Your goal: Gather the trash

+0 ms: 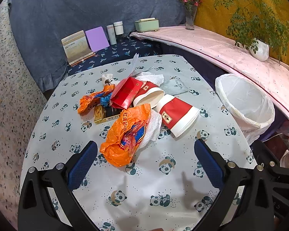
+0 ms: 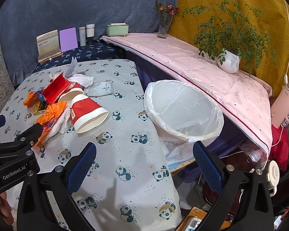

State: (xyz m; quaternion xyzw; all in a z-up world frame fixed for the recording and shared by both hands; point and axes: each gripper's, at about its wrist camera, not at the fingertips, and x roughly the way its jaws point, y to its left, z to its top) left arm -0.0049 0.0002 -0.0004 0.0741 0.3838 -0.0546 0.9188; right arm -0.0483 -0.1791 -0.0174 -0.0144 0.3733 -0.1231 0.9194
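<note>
Trash lies heaped on the panda-print table (image 1: 144,182): a crumpled orange bag (image 1: 125,134) over a white napkin (image 1: 152,129), two red paper cups on their sides (image 1: 177,115) (image 1: 148,94), a red packet (image 1: 125,93), a gold-black box (image 1: 106,113) and another orange wrapper (image 1: 92,100). My left gripper (image 1: 145,161) hangs open just short of the orange bag, nothing between its fingers. My right gripper (image 2: 144,163) is open over the table's right edge, beside the white-lined bin (image 2: 183,109). The nearer red cup (image 2: 88,113) lies left of it.
A pink-covered ledge (image 2: 202,71) runs behind the bin, with a potted plant (image 2: 229,61), a flower vase (image 2: 163,25) and a green box (image 2: 117,29). Cards and bottles (image 1: 98,38) stand at the back. Cables and clutter (image 2: 240,173) lie below right.
</note>
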